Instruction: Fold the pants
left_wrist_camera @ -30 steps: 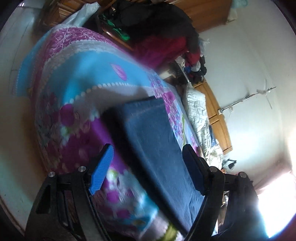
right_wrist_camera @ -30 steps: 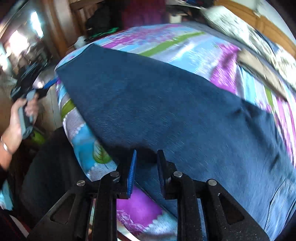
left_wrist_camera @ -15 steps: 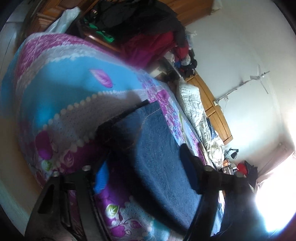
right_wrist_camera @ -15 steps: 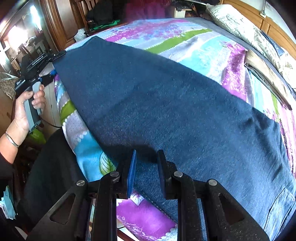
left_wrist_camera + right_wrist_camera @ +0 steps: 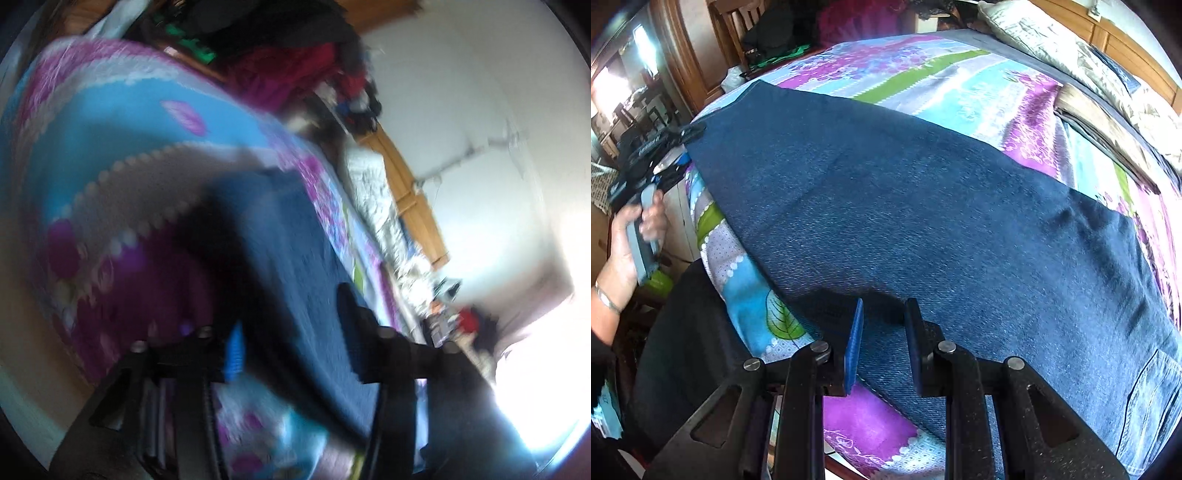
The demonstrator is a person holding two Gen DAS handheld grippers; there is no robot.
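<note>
Dark blue denim pants (image 5: pixel 923 206) lie flat along the near edge of a bed, stretched from the cuff end at the bed's far left corner to the paler pocketed seat at the lower right. The bed is covered by a bedspread (image 5: pixel 979 92) banded in purple, turquoise and green. The right gripper (image 5: pixel 882 343) sits low over the pants' near hem, its blue-padded jaws a narrow gap apart, with nothing clamped between them. At the cuff end, the left gripper (image 5: pixel 670 142) reaches the corner of the fabric, held in the person's hand (image 5: pixel 631 236), a bracelet at the wrist; whether its tips pinch the cloth cannot be told from here. Its own blurred view shows the left gripper's (image 5: pixel 291 339) jaws spread wide with the pants (image 5: pixel 295 258) running between and beyond them. Pillows (image 5: pixel 1071 55) rest along the wooden headboard (image 5: pixel 1108 33) at the far edge.
</note>
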